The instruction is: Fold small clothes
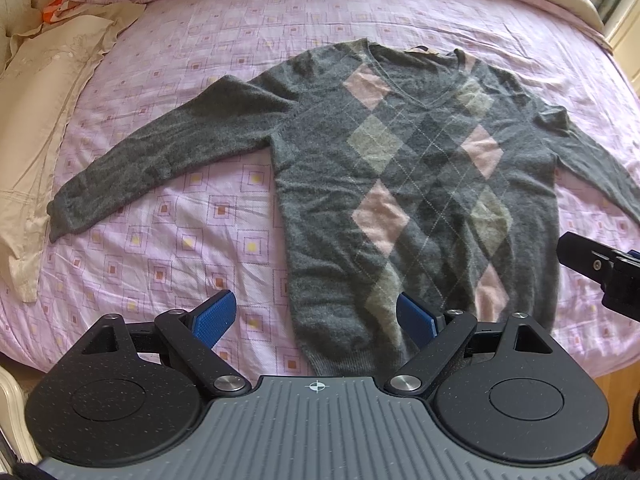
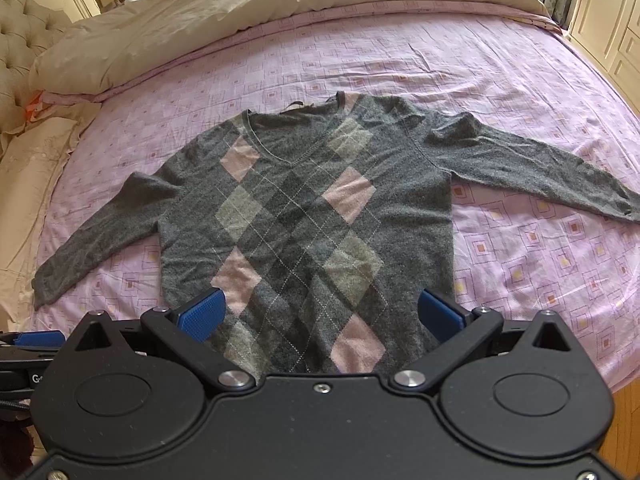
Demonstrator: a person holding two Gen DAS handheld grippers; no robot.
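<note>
Item under inspection: one grey sweater (image 1: 328, 184), knitted, V-necked, long-sleeved. It lies face up and spread flat near the middle of a bed, on a pink bedsheet (image 1: 180, 248) printed with nested squares. The hem is nearest both cameras and the neckline lies towards the far side.

Front panel: argyle pattern of pink and pale grey-green diamonds in two columns, with darker grey diamonds between them, all crossed by thin, light dashed diagonal lines. A small label shows at the back of the neck. The body lies mostly smooth, with slight rumpling along the side edges.

Sleeves: both extended outwards and angled down towards the hem. The left sleeve (image 1: 152, 156) lies flat with its cuff resting on the sheet. The right sleeve (image 2: 532, 168) shows a raised bunch of fabric at the shoulder.

Left gripper (image 1: 316, 316): fingers spread wide, holding nothing, poised above the hem at the sweater's left edge; contact with the fabric cannot be determined.

Right gripper (image 2: 320, 312): fingers likewise spread wide and empty, above the hem, astride the lower body.

Surroundings: cream duvet (image 2: 240, 12) bunched along the far side of the bed; cream pillow (image 1: 36, 92) at the left
</note>
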